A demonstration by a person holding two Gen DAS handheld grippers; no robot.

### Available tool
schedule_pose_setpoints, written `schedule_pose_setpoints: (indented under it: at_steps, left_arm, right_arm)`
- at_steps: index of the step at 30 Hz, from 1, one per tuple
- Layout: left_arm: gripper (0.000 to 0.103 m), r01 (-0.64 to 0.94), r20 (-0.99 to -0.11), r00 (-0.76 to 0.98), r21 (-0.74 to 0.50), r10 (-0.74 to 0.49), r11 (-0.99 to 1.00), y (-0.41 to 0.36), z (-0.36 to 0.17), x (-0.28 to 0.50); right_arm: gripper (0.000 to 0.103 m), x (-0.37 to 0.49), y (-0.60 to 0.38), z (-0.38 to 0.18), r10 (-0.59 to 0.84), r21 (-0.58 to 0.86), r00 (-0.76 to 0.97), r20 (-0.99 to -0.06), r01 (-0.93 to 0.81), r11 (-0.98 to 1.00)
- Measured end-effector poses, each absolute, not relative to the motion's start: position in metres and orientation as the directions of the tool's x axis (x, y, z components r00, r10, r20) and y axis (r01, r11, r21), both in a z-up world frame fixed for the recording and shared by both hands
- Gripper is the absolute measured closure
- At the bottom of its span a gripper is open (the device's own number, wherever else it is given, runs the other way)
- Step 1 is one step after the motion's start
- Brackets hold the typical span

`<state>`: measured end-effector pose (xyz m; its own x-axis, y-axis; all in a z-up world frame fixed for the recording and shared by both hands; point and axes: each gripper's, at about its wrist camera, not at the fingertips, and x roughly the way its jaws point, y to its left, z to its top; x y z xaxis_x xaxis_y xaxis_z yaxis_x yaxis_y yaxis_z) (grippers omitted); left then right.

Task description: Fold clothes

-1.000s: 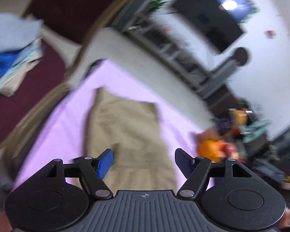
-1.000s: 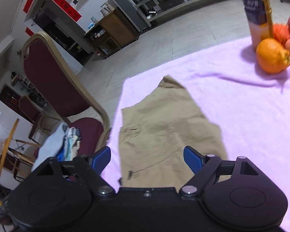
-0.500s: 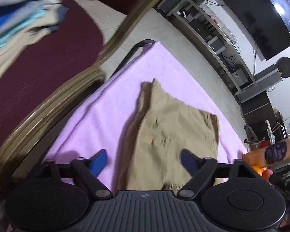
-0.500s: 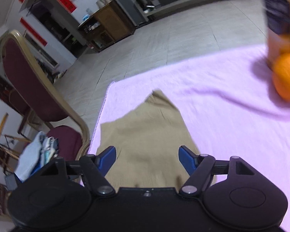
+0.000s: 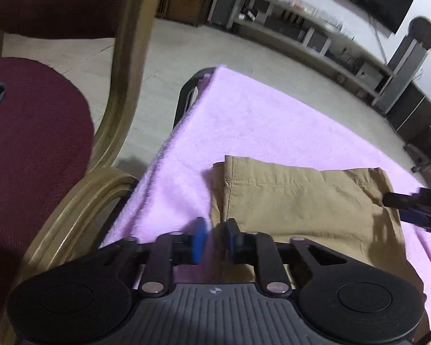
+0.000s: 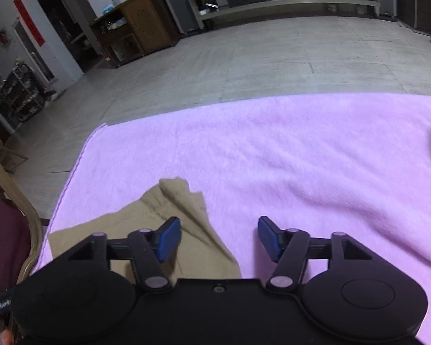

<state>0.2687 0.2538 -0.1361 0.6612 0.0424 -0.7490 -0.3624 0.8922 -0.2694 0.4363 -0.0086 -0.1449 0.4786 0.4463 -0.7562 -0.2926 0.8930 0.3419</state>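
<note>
A pair of tan shorts (image 5: 301, 198) lies flat on the pink towel (image 5: 258, 120) that covers the table. My left gripper (image 5: 214, 237) has come down on the shorts' near left edge, and its blue pads are nearly together on the cloth there. In the right wrist view the shorts (image 6: 184, 230) lie at lower left. My right gripper (image 6: 219, 237) is open, low over their right edge, with its left pad over the cloth and its right pad over the towel. The right gripper's tip (image 5: 416, 207) shows at the far right of the left wrist view.
A maroon padded chair with a gold frame (image 5: 120, 86) stands close against the table's left edge. A black table frame corner (image 5: 186, 95) shows at the far left of the towel. Grey tiled floor (image 6: 258, 57) and shelving lie beyond the table.
Both grippers have dropped low toward the shorts. The left jaws have gone from wide open to nearly shut at the shorts' left edge. The right gripper has stayed open.
</note>
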Motion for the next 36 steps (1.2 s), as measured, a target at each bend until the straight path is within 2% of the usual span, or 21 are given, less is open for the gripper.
schedule_pose_setpoints:
  at_steps: [4, 6, 8, 12, 17, 20, 21, 22, 23, 24, 25, 26, 28, 31, 33, 36]
  left_arm:
    - [0.095, -0.323, -0.724, 0.689, -0.279, 0.023, 0.905, 0.256, -0.138, 0.262]
    - [0.099, -0.292, -0.719, 0.694, -0.226, 0.043, 0.930, 0.244, -0.135, 0.264]
    - [0.103, -0.264, -0.715, 0.696, -0.174, 0.062, 0.949, 0.234, -0.133, 0.268]
    - [0.103, -0.229, -0.700, 0.709, -0.109, 0.089, 0.967, 0.219, -0.128, 0.283]
    - [0.103, -0.165, -0.605, 0.788, -0.031, 0.112, 0.986, 0.195, -0.098, 0.307]
    - [0.101, -0.187, -0.568, 0.804, 0.044, 0.178, 0.981, 0.176, -0.085, 0.328]
    - [0.090, -0.202, -0.567, 0.799, 0.065, 0.203, 0.977, 0.172, -0.082, 0.334]
    - [0.086, -0.222, -0.582, 0.782, 0.072, 0.221, 0.972, 0.172, -0.081, 0.338]
    - [0.082, -0.238, -0.600, 0.768, 0.059, 0.225, 0.969, 0.175, -0.080, 0.336]
    - [0.073, -0.258, -0.616, 0.756, 0.030, 0.221, 0.966, 0.180, -0.077, 0.330]
    - [0.067, -0.275, -0.632, 0.745, -0.002, 0.212, 0.962, 0.186, -0.075, 0.324]
    - [0.056, -0.280, -0.649, 0.736, -0.037, 0.190, 0.959, 0.195, -0.074, 0.313]
    - [0.053, -0.278, -0.683, 0.718, -0.100, 0.137, 0.955, 0.211, -0.075, 0.286]
    - [0.041, -0.290, -0.733, 0.677, -0.190, 0.061, 0.938, 0.237, -0.077, 0.241]
    - [0.040, -0.304, -0.755, 0.655, -0.241, 0.019, 0.922, 0.250, -0.081, 0.203]
    - [0.038, -0.318, -0.768, 0.640, -0.293, -0.024, 0.902, 0.258, -0.083, 0.150]
  right_arm:
    - [0.054, 0.431, 0.005, -0.156, 0.514, 0.345, 0.471, -0.717, -0.402, 0.848]
    - [0.088, 0.423, -0.003, -0.145, 0.507, 0.326, 0.513, -0.693, -0.405, 0.855]
    - [0.097, 0.416, -0.011, -0.134, 0.498, 0.307, 0.554, -0.667, -0.406, 0.861]
    - [0.099, 0.400, -0.028, -0.111, 0.479, 0.268, 0.633, -0.608, -0.404, 0.874]
    - [0.099, 0.381, -0.049, -0.084, 0.452, 0.221, 0.721, -0.525, -0.397, 0.891]
    - [0.099, 0.369, -0.062, -0.067, 0.434, 0.193, 0.768, -0.471, -0.390, 0.900]
    - [0.097, 0.372, -0.063, -0.069, 0.403, 0.175, 0.783, -0.474, -0.365, 0.915]
    - [0.093, 0.380, -0.063, -0.076, 0.371, 0.161, 0.765, -0.527, -0.339, 0.927]
    - [0.071, 0.388, -0.062, -0.084, 0.338, 0.145, 0.742, -0.579, -0.314, 0.938]
    - [0.043, 0.396, -0.062, -0.091, 0.304, 0.128, 0.716, -0.629, -0.290, 0.948]
    - [0.039, 0.404, -0.061, -0.098, 0.268, 0.109, 0.686, -0.676, -0.266, 0.958]
    - [0.039, 0.403, -0.071, -0.097, 0.286, 0.144, 0.660, -0.695, -0.262, 0.954]
    - [0.039, 0.399, -0.090, -0.092, 0.327, 0.217, 0.605, -0.726, -0.249, 0.944]
    - [0.035, 0.378, -0.133, -0.080, 0.433, 0.397, 0.506, -0.746, -0.184, 0.899]
    - [0.025, 0.356, -0.165, -0.074, 0.502, 0.497, 0.446, -0.741, -0.137, 0.857]
    - [0.023, 0.310, -0.203, -0.070, 0.566, 0.594, 0.401, -0.720, -0.067, 0.802]
